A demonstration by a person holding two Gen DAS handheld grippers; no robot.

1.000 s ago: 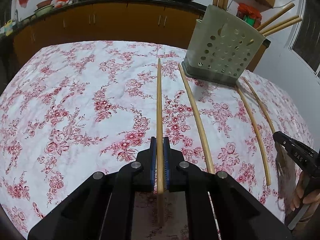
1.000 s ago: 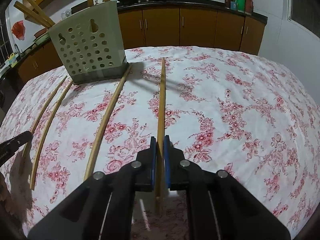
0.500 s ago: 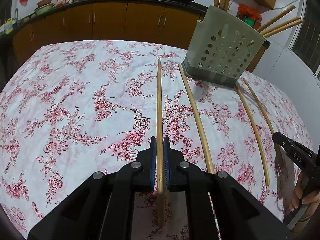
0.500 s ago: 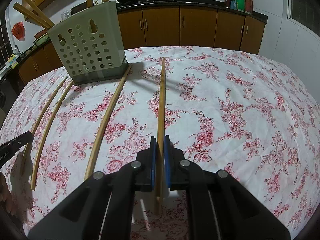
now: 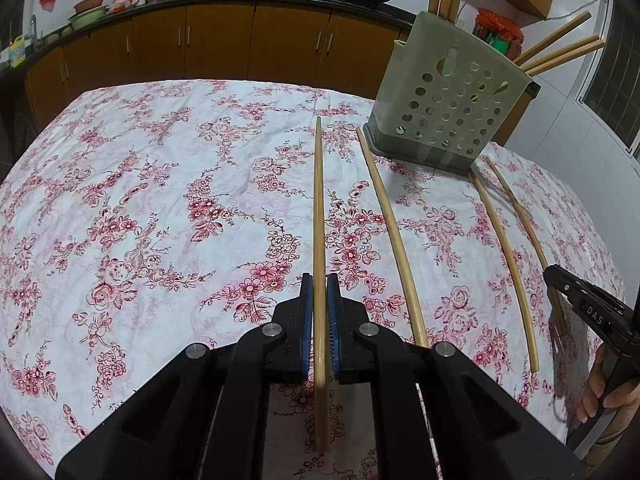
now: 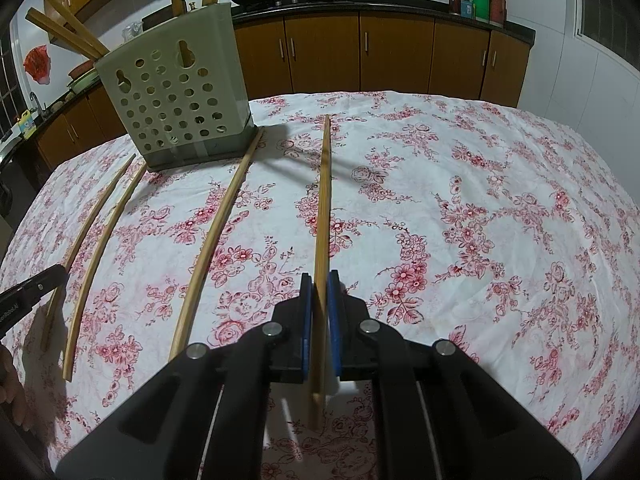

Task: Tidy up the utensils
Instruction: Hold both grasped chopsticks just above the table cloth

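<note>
My left gripper (image 5: 319,280) is shut on a long wooden chopstick (image 5: 319,208) that points forward above the floral tablecloth. My right gripper (image 6: 319,278) is shut on another wooden chopstick (image 6: 324,200), also pointing forward. A grey-green perforated utensil holder (image 5: 448,116) stands at the far right in the left wrist view and at the far left in the right wrist view (image 6: 176,104); several chopsticks stick out of its top. Three more chopsticks lie on the cloth (image 5: 390,232), (image 5: 506,264), (image 5: 520,216).
The table's floral cloth (image 5: 140,200) curves down at its edges. Brown kitchen cabinets (image 6: 360,56) with pans on the counter stand behind. The right gripper's tip (image 5: 588,304) shows at the right edge of the left wrist view.
Both held chopsticks have lifted slightly off the cloth. The rest has not moved.
</note>
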